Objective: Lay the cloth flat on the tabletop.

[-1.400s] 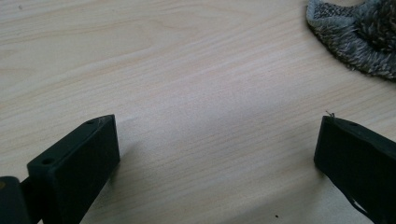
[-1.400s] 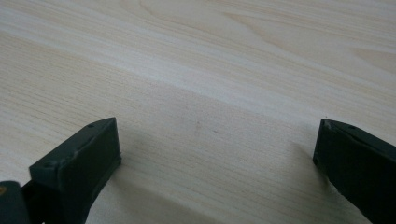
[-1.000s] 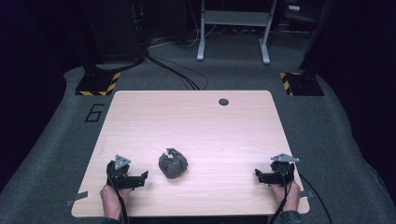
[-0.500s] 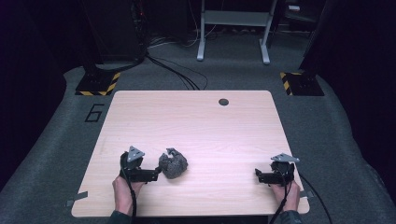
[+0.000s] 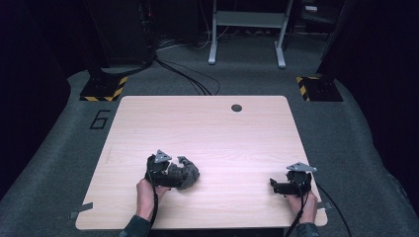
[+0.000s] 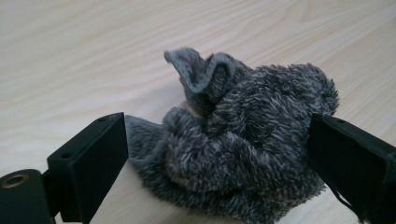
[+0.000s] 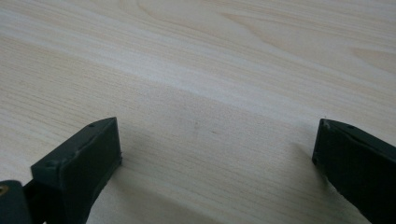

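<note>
A crumpled grey fuzzy cloth (image 5: 184,173) lies on the wooden table (image 5: 207,133), left of centre near the front. My left gripper (image 5: 174,178) is open around it: in the left gripper view the cloth (image 6: 243,140) sits between the two wide-apart jaws, the right jaw touching its edge. My right gripper (image 5: 273,186) rests at the front right of the table, open, with bare wood (image 7: 210,116) between its jaws.
A small dark round hole (image 5: 236,107) marks the table's far edge. Beyond the table are cables on grey carpet, a white desk frame (image 5: 245,29) and two yellow-black striped bases (image 5: 104,89).
My left gripper has slid right from the front left of the table up to the cloth, and its jaws now straddle it. The right gripper has not moved.
</note>
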The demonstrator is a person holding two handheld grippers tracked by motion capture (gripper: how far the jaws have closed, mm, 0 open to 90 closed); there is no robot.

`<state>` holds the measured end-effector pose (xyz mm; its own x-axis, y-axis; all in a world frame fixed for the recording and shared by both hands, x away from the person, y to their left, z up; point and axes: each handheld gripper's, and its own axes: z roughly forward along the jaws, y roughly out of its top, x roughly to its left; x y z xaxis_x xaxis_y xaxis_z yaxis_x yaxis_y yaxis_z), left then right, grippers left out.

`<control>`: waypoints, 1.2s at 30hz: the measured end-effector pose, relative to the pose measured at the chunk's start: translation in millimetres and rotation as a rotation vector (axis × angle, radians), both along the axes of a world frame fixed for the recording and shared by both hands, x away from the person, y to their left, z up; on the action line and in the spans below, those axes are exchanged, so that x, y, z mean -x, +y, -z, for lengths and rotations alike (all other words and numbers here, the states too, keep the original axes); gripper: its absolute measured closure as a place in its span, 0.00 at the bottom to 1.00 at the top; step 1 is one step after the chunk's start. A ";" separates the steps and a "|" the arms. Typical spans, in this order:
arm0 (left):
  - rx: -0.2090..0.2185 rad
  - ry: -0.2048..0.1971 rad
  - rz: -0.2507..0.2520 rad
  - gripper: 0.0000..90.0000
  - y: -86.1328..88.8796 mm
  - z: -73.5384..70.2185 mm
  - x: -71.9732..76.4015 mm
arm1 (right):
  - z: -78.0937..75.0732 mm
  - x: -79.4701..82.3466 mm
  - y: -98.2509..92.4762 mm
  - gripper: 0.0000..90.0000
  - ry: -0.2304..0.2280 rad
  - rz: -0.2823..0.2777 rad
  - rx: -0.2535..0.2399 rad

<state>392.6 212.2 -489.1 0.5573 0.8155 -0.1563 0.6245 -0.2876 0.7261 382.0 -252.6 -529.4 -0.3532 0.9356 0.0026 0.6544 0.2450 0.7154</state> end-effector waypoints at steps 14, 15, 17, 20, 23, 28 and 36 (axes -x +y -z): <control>0.071 0.075 0.127 0.58 -15.7 21.3 7.0 | 0.0 0.3 0.5 0.01 -0.001 0.004 -0.005; 0.075 0.066 0.125 0.62 -15.6 21.5 7.9 | 0.0 0.4 0.6 0.01 -0.001 0.004 -0.006; 0.070 0.051 0.130 0.70 -14.0 20.1 9.6 | 0.0 0.4 0.6 0.01 -0.001 0.004 -0.006; 0.063 0.016 0.128 0.77 -13.4 16.6 11.8 | -0.1 0.4 0.1 0.01 -0.001 0.001 -0.001; 0.064 -0.019 0.112 0.79 -12.1 11.6 12.8 | 0.0 0.4 0.3 0.01 -0.001 0.002 -0.003; 0.082 -0.086 0.107 0.80 -11.7 -7.9 15.7 | -0.1 0.4 0.2 0.01 -0.001 0.002 -0.001; 0.051 -0.136 0.200 0.79 -49.0 -19.6 23.9 | -0.1 0.4 0.3 0.01 -0.002 0.004 0.000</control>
<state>368.7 163.3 -469.5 0.7257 0.6797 -0.1065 0.4540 -0.3568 0.8164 381.5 -252.3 -529.3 -0.3498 0.9368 0.0024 0.6541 0.2424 0.7165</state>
